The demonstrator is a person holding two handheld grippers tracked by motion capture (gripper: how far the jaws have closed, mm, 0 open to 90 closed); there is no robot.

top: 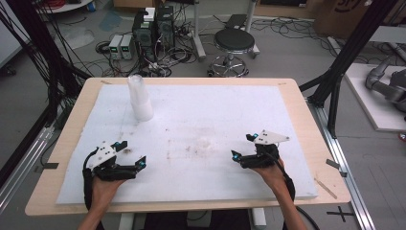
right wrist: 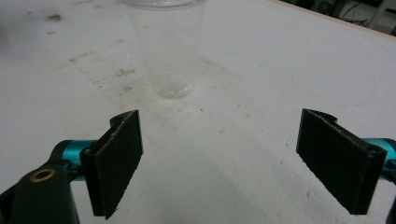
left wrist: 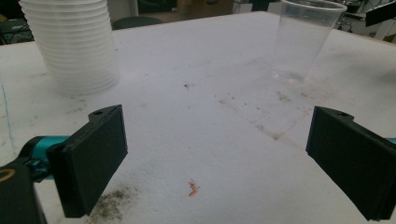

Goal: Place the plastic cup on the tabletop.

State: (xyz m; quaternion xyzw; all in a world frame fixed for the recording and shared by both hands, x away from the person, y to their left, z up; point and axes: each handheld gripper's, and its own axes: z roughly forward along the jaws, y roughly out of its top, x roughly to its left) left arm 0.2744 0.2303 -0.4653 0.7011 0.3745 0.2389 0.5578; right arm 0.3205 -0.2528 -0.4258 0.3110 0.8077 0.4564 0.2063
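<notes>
The white foam board (top: 201, 143) takes up the middle of the high view, lying on the wooden table (top: 311, 139), scuffed with brown marks around its centre. In the upper left of that frame stands the stack of cups (top: 139, 98), upright, well apart from both hands.

Lower left, the left gripper (top: 131, 153) hovers over the board, jaws spread wide with nothing between them. Lower right, the right gripper (top: 243, 146) does the same: jaws wide apart, empty.

Now the smaller item, a single clear plastic cup (left wrist: 306, 39). It stands upright in the upper right of the left gripper view, mouth up, its long axis vertical, with the stack of cups at the upper left of that same frame. In the right gripper view the clear cup (right wrist: 170, 51) sits top centre, almost dead ahead between the black jaws, its base resting on the stained patch of the board. From above it is barely visible, a faint shimmer near the board's centre.

Here is the relation that counts: the cup lies straight in front of the right gripper, roughly on its line of approach, while for the left gripper it sits off to the side and farther back. The right hand looks the nearer one and better lined up, so a straight push forward with the jaws kept spread would likely bracket the cup's wall.

Smallest of all, a tiny orange scrap (left wrist: 193, 188) lies on the board between the left jaws.
</notes>
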